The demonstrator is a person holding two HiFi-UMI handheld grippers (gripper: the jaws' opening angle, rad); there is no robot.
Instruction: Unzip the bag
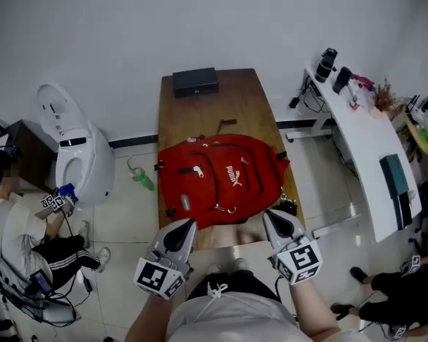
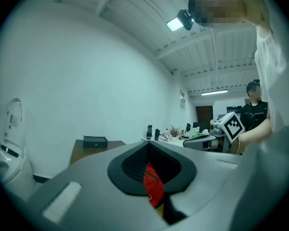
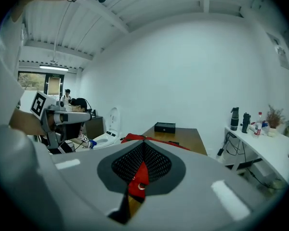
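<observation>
Both pairs of jaws were pressed together on nothing. The left gripper (image 1: 184,226) and right gripper (image 1: 274,219) hovered at the near edge of the red fabric backpack (image 1: 225,180), which lay flat on the brown wooden table (image 1: 221,102). Its zips seemed closed, so all the unzipping remained. White "PUMA" lettering showed.

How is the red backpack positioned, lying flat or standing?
Lying flat: the red fabric backpack rests front-up on the brown wooden table.
</observation>
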